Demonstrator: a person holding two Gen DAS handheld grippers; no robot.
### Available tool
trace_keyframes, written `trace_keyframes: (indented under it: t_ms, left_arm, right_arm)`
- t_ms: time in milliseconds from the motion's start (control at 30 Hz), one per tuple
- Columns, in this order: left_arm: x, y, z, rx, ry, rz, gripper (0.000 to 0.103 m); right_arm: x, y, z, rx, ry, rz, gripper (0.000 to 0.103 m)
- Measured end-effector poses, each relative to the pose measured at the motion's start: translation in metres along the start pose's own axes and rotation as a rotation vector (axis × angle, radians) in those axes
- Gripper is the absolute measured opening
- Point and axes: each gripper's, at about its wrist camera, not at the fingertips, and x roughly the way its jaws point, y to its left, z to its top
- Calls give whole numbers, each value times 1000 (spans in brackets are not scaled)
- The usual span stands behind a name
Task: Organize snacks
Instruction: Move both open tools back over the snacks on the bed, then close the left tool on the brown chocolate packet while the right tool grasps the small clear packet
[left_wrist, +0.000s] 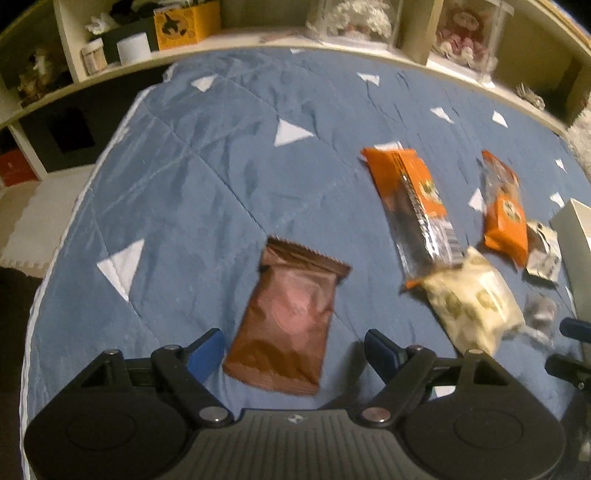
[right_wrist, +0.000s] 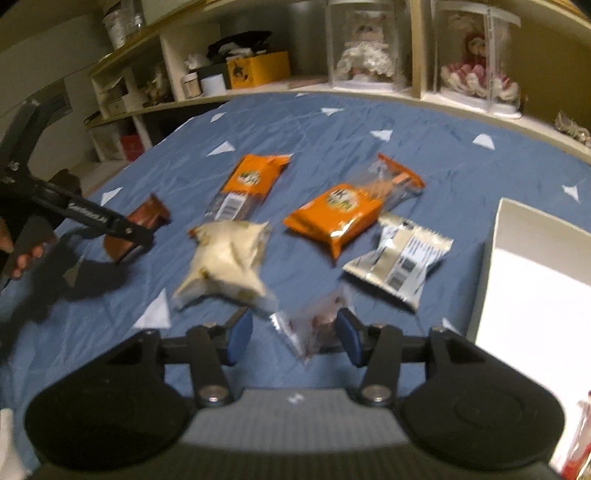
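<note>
Several snack packs lie on a blue quilt (left_wrist: 192, 177). My left gripper (left_wrist: 293, 352) is open, its blue fingertips either side of the near end of a brown pack (left_wrist: 288, 317), which also shows in the right wrist view (right_wrist: 144, 221). My right gripper (right_wrist: 293, 336) is open around a small clear packet with dark contents (right_wrist: 314, 328). Beyond it lie a cream pack (right_wrist: 225, 262), a long orange pack (right_wrist: 247, 184), a second orange pack (right_wrist: 343, 214) and a silver pack (right_wrist: 402, 258).
A white open box (right_wrist: 535, 280) stands on the quilt at the right; it also shows in the left wrist view (left_wrist: 576, 251). Shelves (right_wrist: 258, 88) with a yellow box (left_wrist: 184, 24) and dolls in clear cases (right_wrist: 364, 48) run along the back.
</note>
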Motion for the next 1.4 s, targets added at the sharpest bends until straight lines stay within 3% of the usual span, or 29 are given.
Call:
trace_keyframes:
  t_ms: [67, 300, 533, 700, 800, 967, 1233, 1400]
  left_arm:
    - [-3, 0, -2, -9, 23, -14, 82]
    - [-14, 0, -5, -29, 42, -70, 74]
    - [-8, 3, 5, -84, 5, -5, 70]
    - [2, 5, 7, -97, 9, 45, 68]
    - [3, 3, 8, -84, 2, 53, 67]
    - [3, -7, 6, -34, 3, 62, 55]
    - [2, -6, 5, -50, -8, 55, 41]
    - [-14, -6, 6, -99, -46, 9, 41]
  right_arm:
    - [-3, 3, -1, -11, 10, 7, 57]
    - [-2, 4, 10, -127, 2, -93, 68]
    - [19, -7, 20, -175, 80, -13, 75]
    - [36, -11, 16, -212, 96, -44, 77]
    - [40, -13, 12, -209, 94, -30, 76]
    - [40, -10, 12, -214, 77, -33, 70]
    - [35, -5, 10, -173, 68, -62, 55]
    - [26, -6, 8, -133, 51, -71, 51]
